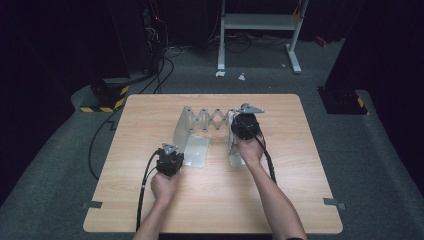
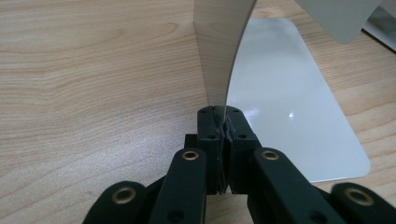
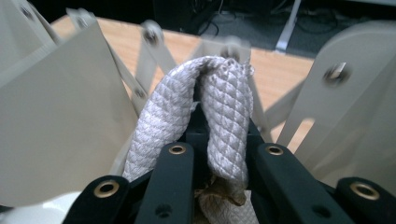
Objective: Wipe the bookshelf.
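- Currently, a wooden table (image 1: pixel 210 200) is seen from the high view, with a metal expandable bookend rack (image 1: pixel 207 122) standing at its middle, slightly toward the far side.
- Rack layout: left end plate (image 1: pixel 182 131) with a flat foot (image 1: pixel 196 151) lying on the table, scissor lattice (image 1: pixel 210 120) spanning to the right end plate (image 1: pixel 234 145).
- Left gripper (image 1: pixel 168 161) is held at the near-left corner of the rack; in the left gripper view its jaws are clamped tight on the thin edge of the upright plate (image 2: pixel 219 51), the foot (image 2: pixel 289 102) lying just to its right.
- Right gripper (image 1: pixel 245 125) is positioned at the rack's right end, near the lattice.
- In the right gripper view, a grey quilted cloth (image 3: pixel 210 112) is pinched between its jaws, folded over their tips, with lattice bars (image 3: pixel 154 60) just beyond.
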A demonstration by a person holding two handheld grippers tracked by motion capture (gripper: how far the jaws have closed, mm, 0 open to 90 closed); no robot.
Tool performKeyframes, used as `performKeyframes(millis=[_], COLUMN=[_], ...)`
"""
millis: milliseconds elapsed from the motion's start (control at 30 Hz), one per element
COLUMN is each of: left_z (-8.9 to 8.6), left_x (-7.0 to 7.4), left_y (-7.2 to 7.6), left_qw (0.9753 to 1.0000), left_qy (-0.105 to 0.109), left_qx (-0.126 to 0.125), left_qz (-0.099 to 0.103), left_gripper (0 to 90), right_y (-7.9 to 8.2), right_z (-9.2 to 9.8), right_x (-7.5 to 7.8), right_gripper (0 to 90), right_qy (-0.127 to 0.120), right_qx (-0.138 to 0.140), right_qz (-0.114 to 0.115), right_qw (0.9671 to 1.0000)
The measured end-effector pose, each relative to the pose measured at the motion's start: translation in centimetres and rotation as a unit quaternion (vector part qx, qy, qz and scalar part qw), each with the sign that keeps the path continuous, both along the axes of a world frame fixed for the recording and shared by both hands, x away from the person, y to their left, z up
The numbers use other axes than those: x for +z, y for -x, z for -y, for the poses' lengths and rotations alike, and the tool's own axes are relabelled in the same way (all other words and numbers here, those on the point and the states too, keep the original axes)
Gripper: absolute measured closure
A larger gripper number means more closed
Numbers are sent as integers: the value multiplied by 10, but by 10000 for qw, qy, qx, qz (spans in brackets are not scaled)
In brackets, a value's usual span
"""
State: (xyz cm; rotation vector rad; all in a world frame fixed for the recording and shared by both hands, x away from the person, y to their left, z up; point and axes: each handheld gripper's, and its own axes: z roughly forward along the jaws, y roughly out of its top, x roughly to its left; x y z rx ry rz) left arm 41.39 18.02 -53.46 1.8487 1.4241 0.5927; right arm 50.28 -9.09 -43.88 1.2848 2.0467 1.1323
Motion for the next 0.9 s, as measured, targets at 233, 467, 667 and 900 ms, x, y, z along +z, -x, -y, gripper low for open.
performKeyframes(millis=[233,467,667,900], left_z=[1,2,3,2], left_x=[0,0,0,0], left_y=[0,1,1,0], left_qw=[10000,10000,9999,9999], left_qy=[-40,-77,-95,-78], left_qx=[-10,-31,-50,-80], left_qz=[12,31,40,36], left_gripper=[861,858,856,852], right_y=[-4,-5,-6,-5], right_z=[0,2,2,3], right_x=[-31,-50,-70,-83], right_gripper=[819,819,818,817], right_qy=[5,47,214,397], right_qx=[2,86,161,247], right_qz=[-338,-478,-671,-715], right_qw=[9994,9988,9974,9963])
